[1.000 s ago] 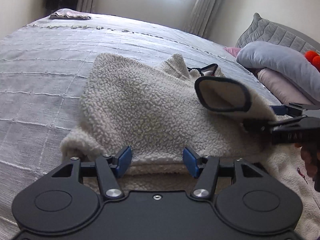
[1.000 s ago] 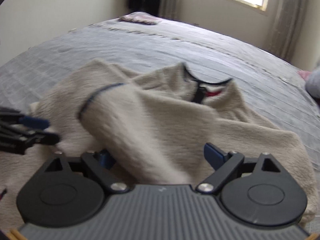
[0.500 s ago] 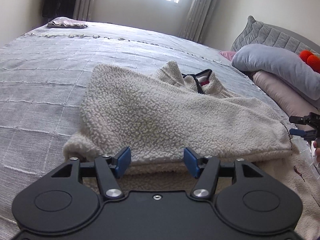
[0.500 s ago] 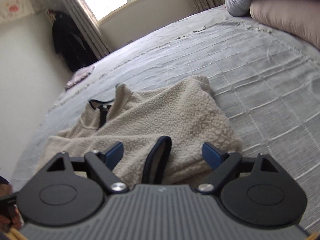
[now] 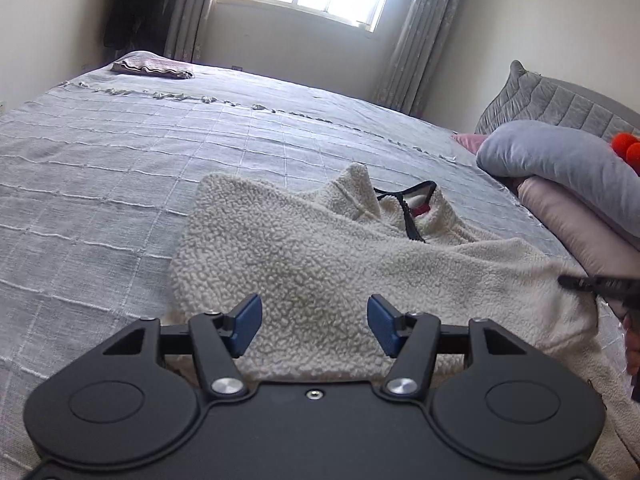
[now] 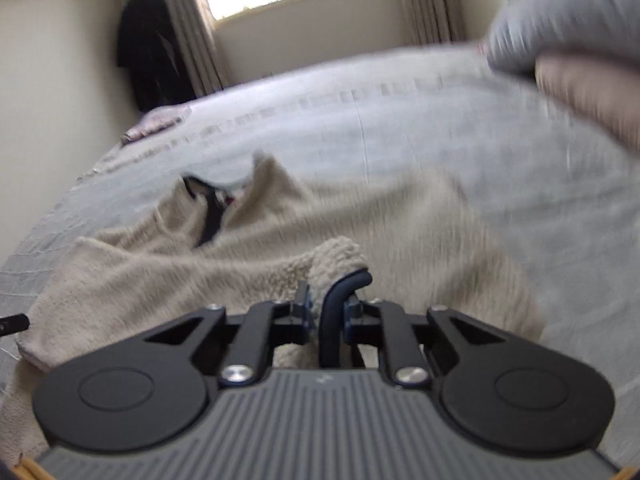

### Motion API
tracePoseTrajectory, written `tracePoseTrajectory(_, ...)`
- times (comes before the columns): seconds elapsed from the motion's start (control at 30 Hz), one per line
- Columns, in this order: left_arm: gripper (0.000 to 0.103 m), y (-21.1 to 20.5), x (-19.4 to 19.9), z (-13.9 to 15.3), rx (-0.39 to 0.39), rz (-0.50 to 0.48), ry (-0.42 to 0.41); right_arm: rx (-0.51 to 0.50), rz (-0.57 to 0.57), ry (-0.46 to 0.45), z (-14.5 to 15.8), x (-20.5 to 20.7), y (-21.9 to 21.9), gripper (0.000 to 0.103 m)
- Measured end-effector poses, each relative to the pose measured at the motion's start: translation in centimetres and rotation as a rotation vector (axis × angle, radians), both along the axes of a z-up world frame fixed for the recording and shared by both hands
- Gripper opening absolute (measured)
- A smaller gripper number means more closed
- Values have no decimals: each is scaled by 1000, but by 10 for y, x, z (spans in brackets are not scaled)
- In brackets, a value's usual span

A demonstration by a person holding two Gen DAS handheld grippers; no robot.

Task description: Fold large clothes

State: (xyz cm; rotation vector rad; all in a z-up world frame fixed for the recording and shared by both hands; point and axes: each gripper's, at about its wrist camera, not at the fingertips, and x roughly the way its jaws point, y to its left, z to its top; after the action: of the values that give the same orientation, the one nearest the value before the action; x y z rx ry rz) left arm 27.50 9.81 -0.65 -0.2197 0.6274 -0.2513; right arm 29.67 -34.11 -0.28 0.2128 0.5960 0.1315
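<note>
A cream fleece pullover (image 5: 320, 264) with a dark zip collar (image 5: 404, 208) lies on the grey bedspread (image 5: 120, 168). One sleeve is folded across its body. My left gripper (image 5: 314, 322) is open and empty, just above the fleece's near edge. My right gripper (image 6: 326, 308) is shut on the dark-trimmed sleeve cuff (image 6: 340, 284), low over the fleece (image 6: 200, 256). Its tip shows at the right edge of the left wrist view (image 5: 592, 282).
Grey and pink pillows (image 5: 568, 168) are stacked at the right by the headboard. A folded cloth (image 5: 152, 67) lies at the bed's far corner. Dark clothes (image 6: 148, 48) hang beside the window curtains.
My right gripper dropped the sleeve across the body, swung to the other sleeve and closed on its cuff. My left gripper stayed open and tilted up a little.
</note>
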Motion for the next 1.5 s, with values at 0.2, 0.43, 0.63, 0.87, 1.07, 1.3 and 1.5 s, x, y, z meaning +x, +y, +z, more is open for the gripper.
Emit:
tracePoseTrajectory(0.2,58,-20,10,-5,18,-35,0,-94,-42,-117,35,16,0,13)
tracePoseTrajectory(0.43,58,-34,15,-35,59,-56,57,-134,-139,-5,-10,25,-15,48)
tracePoseTrajectory(0.63,58,-31,6,-30,48,-42,45,-155,-56,4,-21,14,0,56)
tracePoseTrajectory(0.87,88,-26,-31,-4,55,-1,47,-153,-4,24,-11,-24,3,84)
tracePoseTrajectory(1.07,102,-13,-76,10,100,19,67,-231,25,15,5,-72,6,100)
tracePoseTrajectory(1.3,103,5,-130,6,167,33,116,-279,24,33,6,-125,5,103)
tracePoseTrajectory(1.5,103,32,-171,-10,171,0,166,-242,2,112,-15,-166,-18,103)
